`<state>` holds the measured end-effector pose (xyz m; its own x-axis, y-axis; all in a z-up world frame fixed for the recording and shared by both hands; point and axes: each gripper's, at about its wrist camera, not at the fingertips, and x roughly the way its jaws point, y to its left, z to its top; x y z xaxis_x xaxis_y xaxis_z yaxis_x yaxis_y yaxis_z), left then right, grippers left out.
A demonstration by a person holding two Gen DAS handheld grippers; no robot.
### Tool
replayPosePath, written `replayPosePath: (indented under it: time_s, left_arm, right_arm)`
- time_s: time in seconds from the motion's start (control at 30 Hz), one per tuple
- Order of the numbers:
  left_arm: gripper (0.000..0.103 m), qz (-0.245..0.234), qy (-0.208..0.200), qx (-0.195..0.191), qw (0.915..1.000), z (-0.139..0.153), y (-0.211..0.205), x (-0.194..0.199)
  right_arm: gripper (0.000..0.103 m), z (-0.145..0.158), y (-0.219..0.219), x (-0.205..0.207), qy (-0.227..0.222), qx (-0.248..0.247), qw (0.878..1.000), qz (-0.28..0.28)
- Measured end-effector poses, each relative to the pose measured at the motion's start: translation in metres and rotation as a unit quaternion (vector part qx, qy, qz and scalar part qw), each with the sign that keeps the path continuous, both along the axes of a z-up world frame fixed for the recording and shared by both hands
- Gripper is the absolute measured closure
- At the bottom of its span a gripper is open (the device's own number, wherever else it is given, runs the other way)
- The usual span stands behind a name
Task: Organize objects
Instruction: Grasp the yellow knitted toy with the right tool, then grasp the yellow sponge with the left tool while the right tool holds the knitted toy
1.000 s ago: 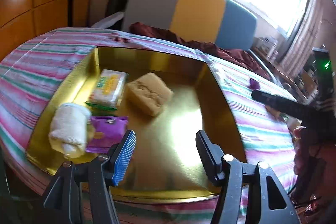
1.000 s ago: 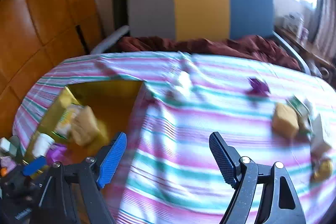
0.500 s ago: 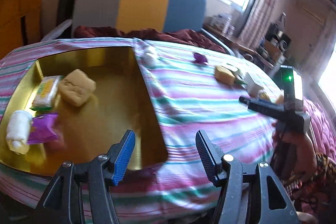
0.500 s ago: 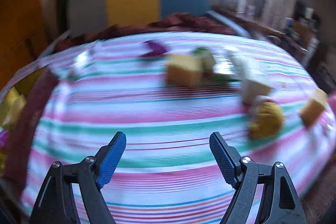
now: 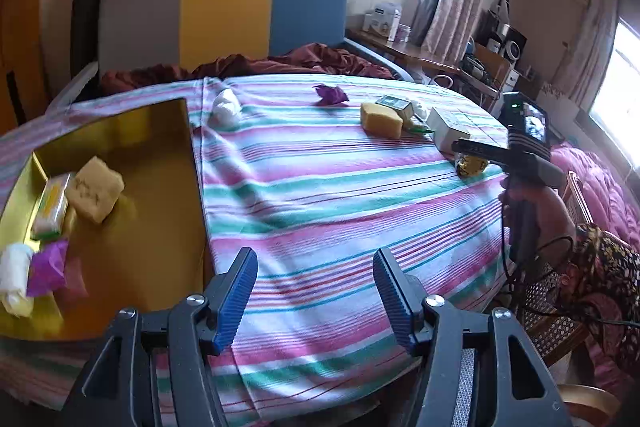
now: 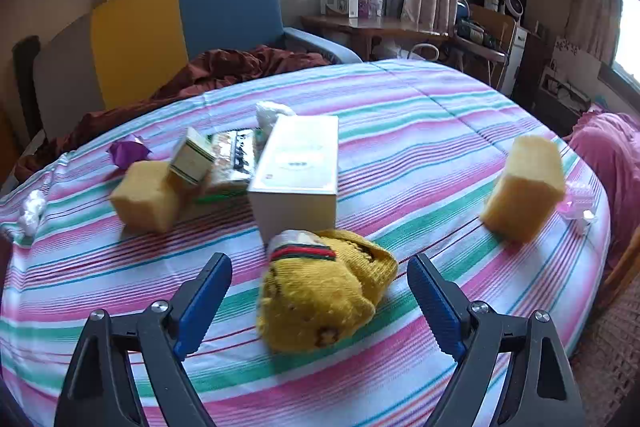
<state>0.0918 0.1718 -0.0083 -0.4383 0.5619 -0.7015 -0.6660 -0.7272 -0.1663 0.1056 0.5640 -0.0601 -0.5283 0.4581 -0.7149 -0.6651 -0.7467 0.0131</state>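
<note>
Two grippers hang over the striped counter (image 6: 420, 115). The right gripper (image 6: 320, 303) has just spread its fingers wider; a yellow knitted sock bundle (image 6: 320, 291) lies between them, untouched. Right behind it a white box (image 6: 300, 167) blocks the way, with a sponge (image 6: 146, 195) to its left and another sponge (image 6: 524, 183) off right. The left gripper (image 5: 316, 295), fingers apart and empty, hovers beside the gold tray (image 5: 160, 195).

Black tongs (image 6: 319, 297), blue ribbed pads (image 6: 204, 301), silver screws
</note>
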Motion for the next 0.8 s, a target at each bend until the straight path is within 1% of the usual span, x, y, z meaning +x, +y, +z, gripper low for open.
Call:
replayPosePath:
  time_s: [0.07,0.13,0.17,0.2,0.27,0.37,0.43,0.53,0.57,0.63,0.67,0.7,0.73,0.8]
  left_arm:
    - [0.042,-0.004,-0.001,-0.005,1.0000,0.000,0.005,0.000]
    - [0.042,-0.007,-0.004,-0.008,0.9999,-0.002,0.010,-0.001]
    - [0.042,-0.009,-0.005,-0.013,0.9999,-0.003,0.013,-0.001]
    - [0.042,-0.011,-0.005,-0.016,0.9998,-0.004,0.015,-0.001]
    - [0.042,-0.017,-0.004,-0.020,0.9996,-0.004,0.021,-0.001]
    - [0.042,-0.027,-0.007,-0.028,0.9992,-0.005,0.030,-0.002]
    - [0.042,-0.037,-0.005,-0.032,0.9988,-0.003,0.038,-0.002]
    - [0.042,-0.053,0.002,-0.038,0.9978,-0.001,0.051,-0.007]
    - [0.042,-0.060,0.003,-0.034,0.9976,0.000,0.056,-0.011]
    - [0.040,-0.057,0.002,-0.030,0.9979,0.001,0.067,-0.021]
    - [0.038,-0.056,0.001,-0.026,0.9981,0.002,0.072,-0.025]
    - [0.033,-0.058,-0.003,-0.020,0.9981,0.002,0.080,-0.030]
    - [0.028,-0.057,-0.006,-0.022,0.9981,0.002,0.090,-0.036]
    - [0.026,-0.065,-0.006,-0.023,0.9976,0.000,0.110,-0.045]
  right_arm:
    - [0.017,-0.006,0.003,-0.001,0.003,-0.006,1.000,0.003]
    - [0.032,-0.013,0.003,-0.002,-0.002,-0.003,1.000,0.008]
    - [0.035,-0.016,0.003,-0.003,-0.005,-0.002,1.000,0.012]
    - [0.036,-0.018,0.002,-0.003,-0.006,-0.002,1.000,0.014]
    - [0.041,-0.019,0.004,0.000,0.006,-0.003,1.000,0.015]
    - [0.044,-0.019,0.005,0.003,0.018,-0.008,1.000,0.018]
    - [0.051,-0.019,0.003,0.003,0.021,-0.005,1.000,0.023]
    - [0.059,-0.017,-0.004,0.002,0.026,0.011,0.999,0.034]
    - [0.060,-0.017,-0.007,0.002,0.030,0.016,0.999,0.042]
    - [0.062,-0.015,-0.012,0.002,0.040,0.021,0.997,0.061]
    - [0.062,-0.015,-0.015,0.001,0.046,0.022,0.996,0.073]
    - [0.063,-0.014,-0.017,0.000,0.050,0.021,0.995,0.085]
    - [0.063,-0.014,-0.019,-0.001,0.054,0.020,0.994,0.097]
    - [0.063,-0.015,-0.022,-0.002,0.056,0.021,0.993,0.105]
